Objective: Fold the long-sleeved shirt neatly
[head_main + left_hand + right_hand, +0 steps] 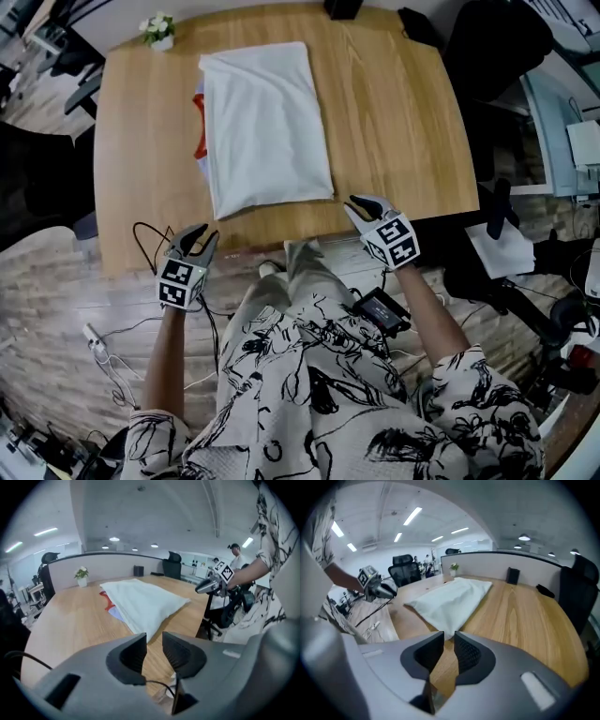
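Open-plan office under strip lights; wooden table (394, 141) fills the upper part of the head view, its far edge partly cut off by the frame. Long-sleeved shirt (267, 127) lies folded into a white oblong on the table's left half. Its long axis runs from far edge to near edge, slightly slanted, with the near short end close to the near edge. Top layer covers whatever is folded beneath. Red trim (200, 141) and a pale bluish patch peep out along its left side; cannot tell whether they belong to the same garment. Small potted plant (157, 30) at the far left corner. Dark box (342, 7) at the far edge, cropped. Right half of the table is bare wood, and a bare strip runs along the left edge. Left gripper (200, 236) and right gripper (364, 206) hang at the near edge, well apart from each other, one either side of the shirt's near end, neither touching it. Each has its jaws a little apart with nothing between them. Cables (112, 366) trail on the floor below the near edge, partly hidden by the person's patterned clothing
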Tool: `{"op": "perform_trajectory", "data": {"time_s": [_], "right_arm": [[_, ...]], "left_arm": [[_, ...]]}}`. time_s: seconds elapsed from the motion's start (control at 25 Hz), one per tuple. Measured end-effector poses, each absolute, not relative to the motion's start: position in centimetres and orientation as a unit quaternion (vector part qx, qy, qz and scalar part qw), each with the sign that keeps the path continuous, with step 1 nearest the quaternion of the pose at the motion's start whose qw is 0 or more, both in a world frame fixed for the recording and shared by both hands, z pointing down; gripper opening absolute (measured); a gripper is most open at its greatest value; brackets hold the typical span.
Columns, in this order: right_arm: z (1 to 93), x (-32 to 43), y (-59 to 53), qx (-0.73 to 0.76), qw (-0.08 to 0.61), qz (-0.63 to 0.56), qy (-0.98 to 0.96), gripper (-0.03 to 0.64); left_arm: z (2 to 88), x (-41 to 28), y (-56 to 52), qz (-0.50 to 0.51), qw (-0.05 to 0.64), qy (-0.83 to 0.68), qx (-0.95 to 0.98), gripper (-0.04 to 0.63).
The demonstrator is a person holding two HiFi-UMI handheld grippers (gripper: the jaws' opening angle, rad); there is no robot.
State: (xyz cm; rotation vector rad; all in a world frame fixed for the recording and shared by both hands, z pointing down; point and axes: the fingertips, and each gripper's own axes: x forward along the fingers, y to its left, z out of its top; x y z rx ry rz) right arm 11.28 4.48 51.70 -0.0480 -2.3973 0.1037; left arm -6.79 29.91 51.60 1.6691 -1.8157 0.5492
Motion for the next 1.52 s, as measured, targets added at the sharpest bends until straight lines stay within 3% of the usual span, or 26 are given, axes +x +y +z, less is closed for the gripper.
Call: {"op": "perform_trajectory", "data": {"time_s": [0.24,0.36,0.48,0.8,1.04,1.52], "right_arm": [[43.0,15.9,0.1,0.076,0.261,0.091,-0.958,0.008],[36.7,17.4,-1.6,0.117,0.191,0.079,-0.971,0.009],[30.6,18.6,-3.0,0.153,0.126,0.056,-0.978,0.008],[20.0,20.4,-4.6,0.184,-0.004,0.033,-0.982,0.008],[17.0,21.0,-5.6,0.185,-0.034,-0.009,-0.982,0.008],[15.5,24.0,-8.6,0.206,-0.062,-0.004,-0.977,0.009]], "left_arm": [[42.9,-7.4,29.1,0.085,0.234,-0.736,0.629,0.089],[37.4,-7.4,29.5,0.036,0.178,-0.757,0.628,0.004],[32.6,-7.3,29.9,-0.022,0.138,-0.764,0.630,0.003],[22.5,-7.9,32.0,-0.062,0.030,-0.819,0.570,0.003],[17.8,-6.6,31.2,-0.046,-0.030,-0.837,0.545,0.003],[15.7,-7.8,34.1,-0.019,-0.067,-0.884,0.461,0.003]]}}
